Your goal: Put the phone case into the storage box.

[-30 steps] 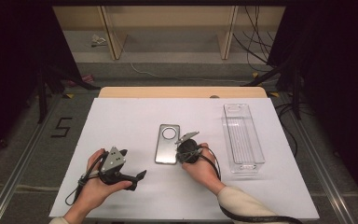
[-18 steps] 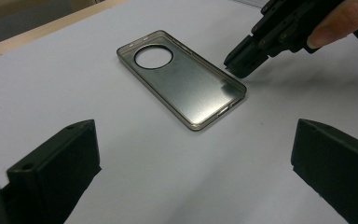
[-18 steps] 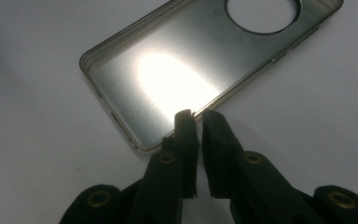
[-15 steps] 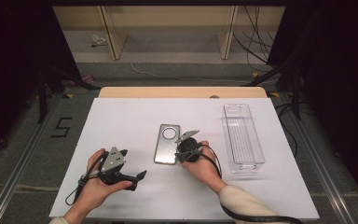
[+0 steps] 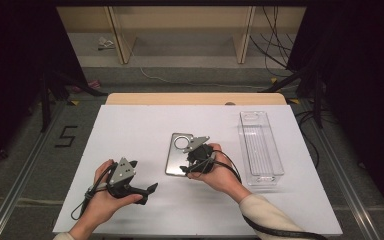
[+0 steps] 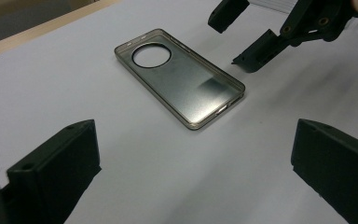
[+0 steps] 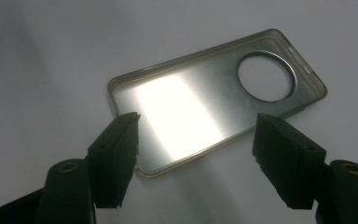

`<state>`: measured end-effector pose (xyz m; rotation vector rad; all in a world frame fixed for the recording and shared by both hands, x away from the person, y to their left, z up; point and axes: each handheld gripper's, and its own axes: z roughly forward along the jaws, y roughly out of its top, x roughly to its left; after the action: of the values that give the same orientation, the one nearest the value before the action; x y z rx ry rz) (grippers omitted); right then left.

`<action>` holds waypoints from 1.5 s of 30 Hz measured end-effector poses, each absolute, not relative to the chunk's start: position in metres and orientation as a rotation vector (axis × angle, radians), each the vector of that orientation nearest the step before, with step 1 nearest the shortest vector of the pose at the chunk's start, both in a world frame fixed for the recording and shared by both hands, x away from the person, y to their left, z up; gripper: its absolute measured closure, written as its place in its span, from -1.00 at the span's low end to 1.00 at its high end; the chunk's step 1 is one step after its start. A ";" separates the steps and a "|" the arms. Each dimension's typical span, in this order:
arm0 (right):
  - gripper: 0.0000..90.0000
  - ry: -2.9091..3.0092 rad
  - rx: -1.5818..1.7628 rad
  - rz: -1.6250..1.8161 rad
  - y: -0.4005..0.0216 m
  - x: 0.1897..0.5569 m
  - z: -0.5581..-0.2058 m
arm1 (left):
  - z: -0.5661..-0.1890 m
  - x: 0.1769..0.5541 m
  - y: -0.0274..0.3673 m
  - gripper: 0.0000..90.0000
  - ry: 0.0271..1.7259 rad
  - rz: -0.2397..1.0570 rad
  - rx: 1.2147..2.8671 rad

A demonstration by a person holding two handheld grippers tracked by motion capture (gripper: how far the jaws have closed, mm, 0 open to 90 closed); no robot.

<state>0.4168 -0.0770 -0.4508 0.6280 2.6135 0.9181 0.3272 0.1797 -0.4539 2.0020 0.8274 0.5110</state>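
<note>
Right gripper (image 5: 186, 169) — jaws just opened, nothing between them — hovers at the phone case's (image 5: 179, 153) five o'clock corner, ready to pinch.

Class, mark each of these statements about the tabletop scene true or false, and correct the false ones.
1. The phone case lies flat on the white table. True.
2. The right gripper is clamped on the case. False: its jaws have just been opening and stand apart by the case's end, pressing nothing.
3. The clear tray holds the case. False: the tray is empty, and the case lies beside it.
4. The left gripper is open and holds nothing. True.
</note>
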 end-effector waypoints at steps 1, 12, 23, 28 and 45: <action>-0.30 2.623 0.606 0.924 -0.076 0.417 -0.450 | -0.454 0.327 0.179 -0.99 0.828 0.508 2.004; -0.32 2.671 0.490 0.858 -0.062 0.415 -0.448 | -0.454 0.327 0.178 -0.99 0.822 0.510 2.008; -0.23 2.725 0.440 0.755 -0.043 0.416 -0.452 | -0.453 0.326 0.178 -0.99 0.818 0.520 2.013; -0.20 2.763 0.405 0.682 -0.036 0.418 -0.454 | -0.453 0.327 0.179 -0.99 0.820 0.521 2.012; -0.13 2.809 0.326 0.508 -0.022 0.425 -0.459 | -0.453 0.327 0.178 -0.99 0.818 0.518 2.012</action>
<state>0.4246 -0.0217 -0.4594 0.3259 2.8088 0.5081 0.3269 0.1784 -0.4534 2.0117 0.8177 0.5175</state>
